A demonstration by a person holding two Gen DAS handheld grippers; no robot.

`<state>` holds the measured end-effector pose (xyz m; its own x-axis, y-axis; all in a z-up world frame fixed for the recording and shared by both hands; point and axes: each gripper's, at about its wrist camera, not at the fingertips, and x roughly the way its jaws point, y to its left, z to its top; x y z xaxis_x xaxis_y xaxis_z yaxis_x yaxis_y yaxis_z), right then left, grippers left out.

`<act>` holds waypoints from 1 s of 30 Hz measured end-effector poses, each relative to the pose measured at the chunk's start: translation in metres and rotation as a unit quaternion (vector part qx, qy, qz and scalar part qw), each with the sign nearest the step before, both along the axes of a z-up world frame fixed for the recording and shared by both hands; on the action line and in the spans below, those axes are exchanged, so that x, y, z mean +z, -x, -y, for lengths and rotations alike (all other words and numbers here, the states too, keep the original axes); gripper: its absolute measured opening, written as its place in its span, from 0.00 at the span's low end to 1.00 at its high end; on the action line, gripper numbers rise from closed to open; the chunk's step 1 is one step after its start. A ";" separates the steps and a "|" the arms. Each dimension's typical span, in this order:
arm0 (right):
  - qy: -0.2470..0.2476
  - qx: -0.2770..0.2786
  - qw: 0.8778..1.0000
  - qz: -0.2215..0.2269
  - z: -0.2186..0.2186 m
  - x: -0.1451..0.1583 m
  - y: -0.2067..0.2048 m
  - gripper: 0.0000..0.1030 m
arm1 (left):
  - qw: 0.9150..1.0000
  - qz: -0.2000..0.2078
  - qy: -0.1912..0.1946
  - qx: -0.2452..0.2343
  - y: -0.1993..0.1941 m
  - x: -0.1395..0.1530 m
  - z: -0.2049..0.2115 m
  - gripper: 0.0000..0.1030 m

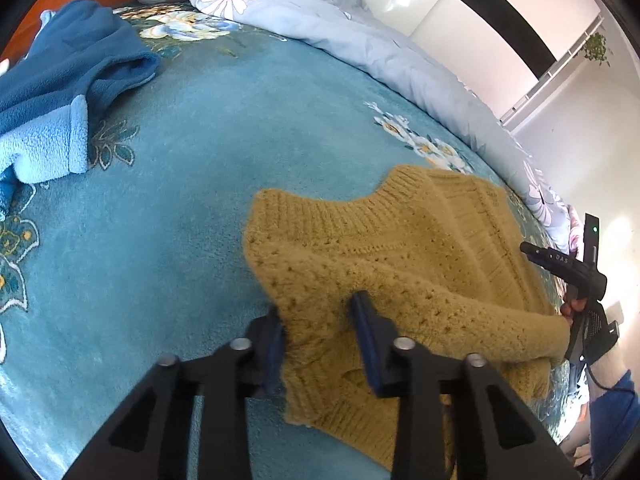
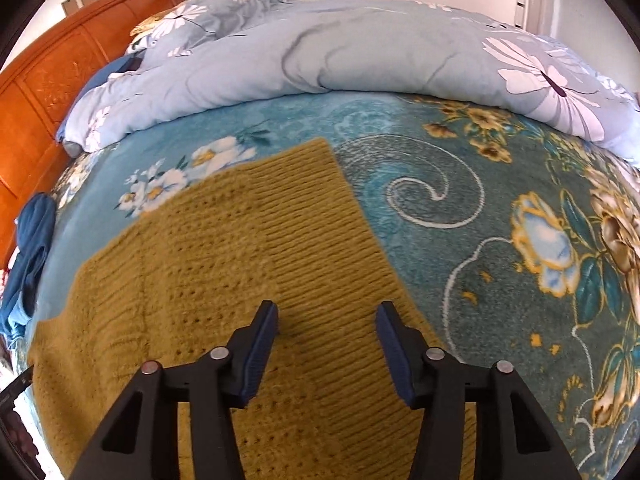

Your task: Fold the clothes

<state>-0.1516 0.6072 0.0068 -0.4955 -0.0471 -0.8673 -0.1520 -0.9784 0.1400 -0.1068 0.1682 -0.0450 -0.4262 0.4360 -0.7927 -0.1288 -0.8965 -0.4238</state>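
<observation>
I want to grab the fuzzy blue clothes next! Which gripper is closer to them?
Left. The left gripper, clamped on the yellow sweater, sits nearer the blue fleece. The right gripper is beyond the sweater.

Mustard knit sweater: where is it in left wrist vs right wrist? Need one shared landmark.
Left wrist: mustard knit sweater sits lower centre-right, a fold of it pinched in the left gripper.
Right wrist: it fills the lower left to centre, lying flat under the open right gripper.
Shared landmark: the pale blue floral duvet bunched along the far side of the teal floral blanket.
</observation>
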 end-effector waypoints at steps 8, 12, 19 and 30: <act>-0.009 -0.024 0.999 -0.020 -0.011 0.013 -0.013 0.00 | 0.998 -0.038 0.032 -0.024 0.012 0.016 -0.014 0.15; -0.009 -0.063 0.997 -0.043 -0.039 0.029 -0.028 0.00 | 0.996 -0.067 0.037 -0.038 0.035 0.034 -0.028 0.14; 0.018 -0.058 0.997 -0.054 -0.052 0.036 -0.023 0.03 | 0.991 -0.116 0.039 -0.060 0.057 0.069 -0.056 0.14; 0.006 0.014 1.000 -0.021 -0.012 0.005 0.052 0.56 | 0.994 -0.083 0.057 -0.043 0.030 0.043 -0.030 0.15</act>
<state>-0.2040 0.6192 0.0114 -0.5301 -0.0724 -0.8448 -0.1186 -0.9802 0.1584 -0.1365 0.1980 -0.0018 -0.5196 0.3883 -0.7611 -0.2671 -0.9200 -0.2870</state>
